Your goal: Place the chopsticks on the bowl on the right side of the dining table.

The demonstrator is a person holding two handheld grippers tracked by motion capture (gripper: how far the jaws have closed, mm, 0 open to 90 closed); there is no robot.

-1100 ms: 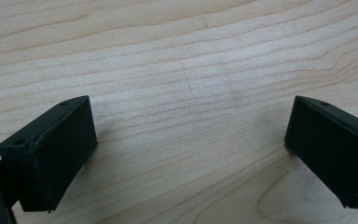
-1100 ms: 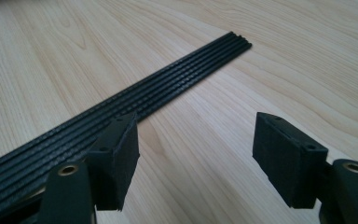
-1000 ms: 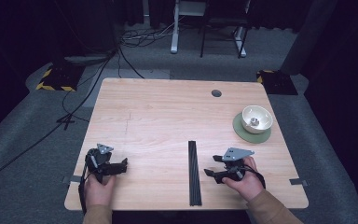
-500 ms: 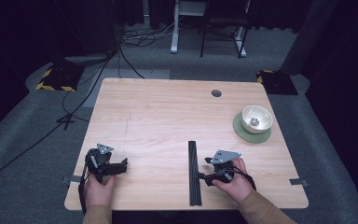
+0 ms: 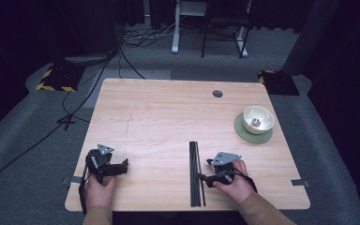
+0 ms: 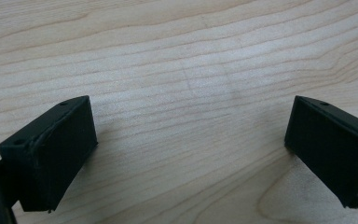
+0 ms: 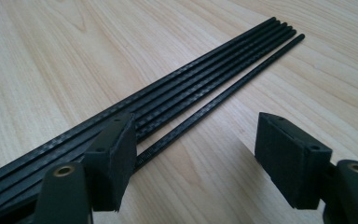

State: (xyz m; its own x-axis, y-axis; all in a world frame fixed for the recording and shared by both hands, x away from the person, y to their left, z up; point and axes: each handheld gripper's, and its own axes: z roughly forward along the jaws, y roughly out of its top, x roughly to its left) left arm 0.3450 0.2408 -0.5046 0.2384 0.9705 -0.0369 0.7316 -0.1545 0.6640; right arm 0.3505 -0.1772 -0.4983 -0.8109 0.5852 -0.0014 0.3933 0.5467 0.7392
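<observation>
The right gripper (image 5: 205, 178) is very close to the bundle of thin black rods (image 5: 195, 173) that lies near the front edge of the table (image 5: 168, 117), and I think the danger is there. One rod (image 7: 223, 95) lies a little apart from the others (image 7: 177, 88), just beside them. In the right gripper view the jaws stand wide apart, with nothing between them; the left jaw is already over this single rod and the other is on bare wood. If the jaws close like this, they may catch only the end of one rod, or press on the top of it and make it roll away. Such rods are smooth and long, so a grip near one end would probably let the far end swing or drop. A push from the side could also spread the whole bundle toward the table edge.

The right hand (image 5: 232, 180) lies low on the table, the gripper pointing left toward the near part of the rods. The left gripper (image 5: 121, 166) rests well apart from them, at the front left of the table, pointing to the right; its jaws are also wide, with only wood between them. The left hand (image 5: 98, 190) holds it from behind. A white bowl (image 5: 258, 119) on a green mat (image 5: 243, 131) stands far to the right, away from all this.
</observation>
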